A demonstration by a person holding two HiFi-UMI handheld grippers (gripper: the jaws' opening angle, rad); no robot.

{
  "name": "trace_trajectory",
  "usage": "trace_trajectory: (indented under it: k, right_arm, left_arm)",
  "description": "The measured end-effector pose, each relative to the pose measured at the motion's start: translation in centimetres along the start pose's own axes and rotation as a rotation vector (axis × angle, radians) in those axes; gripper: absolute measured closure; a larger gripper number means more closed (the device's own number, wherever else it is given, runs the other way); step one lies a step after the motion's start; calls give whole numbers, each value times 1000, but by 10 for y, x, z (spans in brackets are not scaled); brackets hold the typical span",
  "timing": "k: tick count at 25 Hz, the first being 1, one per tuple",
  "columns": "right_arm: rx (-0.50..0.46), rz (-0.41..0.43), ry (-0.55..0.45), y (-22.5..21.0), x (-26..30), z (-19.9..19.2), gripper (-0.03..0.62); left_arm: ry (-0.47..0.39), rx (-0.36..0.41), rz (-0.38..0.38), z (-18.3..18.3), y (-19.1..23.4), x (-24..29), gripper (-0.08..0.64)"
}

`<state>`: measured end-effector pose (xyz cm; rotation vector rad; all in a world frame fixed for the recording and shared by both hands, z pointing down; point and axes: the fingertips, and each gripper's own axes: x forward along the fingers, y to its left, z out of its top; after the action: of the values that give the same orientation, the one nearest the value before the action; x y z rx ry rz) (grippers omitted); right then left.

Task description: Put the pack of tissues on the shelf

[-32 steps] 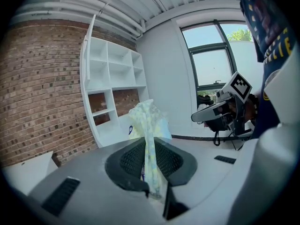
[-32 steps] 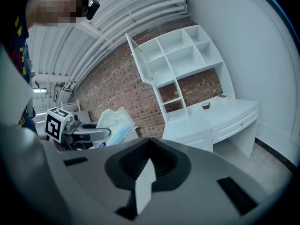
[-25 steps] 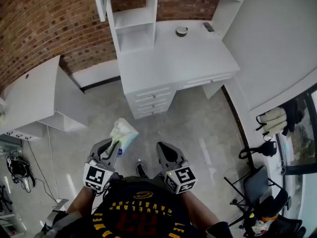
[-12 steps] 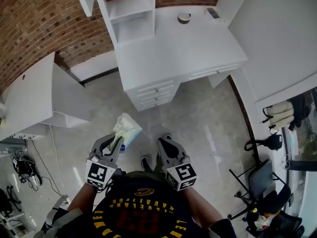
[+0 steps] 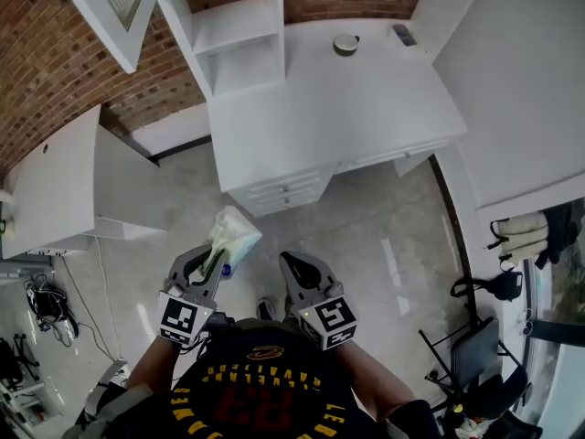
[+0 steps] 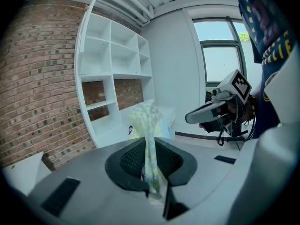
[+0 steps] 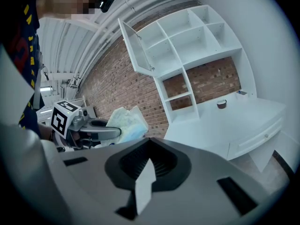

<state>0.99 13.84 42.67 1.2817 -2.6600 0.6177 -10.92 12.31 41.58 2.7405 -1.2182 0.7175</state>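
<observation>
Pale green pack of tissues pinched tight in left gripper, right gripper closed on nothing, white shelf unit seen far ahead

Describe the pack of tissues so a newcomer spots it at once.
Start at the white desk against the brick wall; over the floor a person holds two tools. The left tool is shut on the pack of tissues, the only soft, crinkled, pale green thing; the right tool carries nothing.

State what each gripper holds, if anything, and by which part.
The left gripper clamps the pack of tissues by one thin flattened edge; the right gripper holds nothing.
</observation>
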Motion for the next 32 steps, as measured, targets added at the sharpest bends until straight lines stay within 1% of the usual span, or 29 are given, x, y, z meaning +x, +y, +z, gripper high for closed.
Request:
trace_trajectory:
  k: [7,12,17,20,25,32]
  right_arm:
    - [-13,39,-1,-49,7,29,597]
    - [-40,66,-3,-71,9,48,597]
    - [-61,87,-39,-88,12,68,597]
    - [-57,91,-43,-96,13,73,597]
    - [-33,87,-28,-108,26,69,597]
    - [-22,15,-25,-131,52,77,597]
  left_arm:
    - [-8,-2,58,30,7,36,514]
    - [-28,20,127,55,18,47,514]
    - [-36,37,198,70,30,53,514]
    - [-25,31,228,71,38,55,514]
    - [-1,32,254,64,58,62,514]
    - [25,16,246,46,101,89,514]
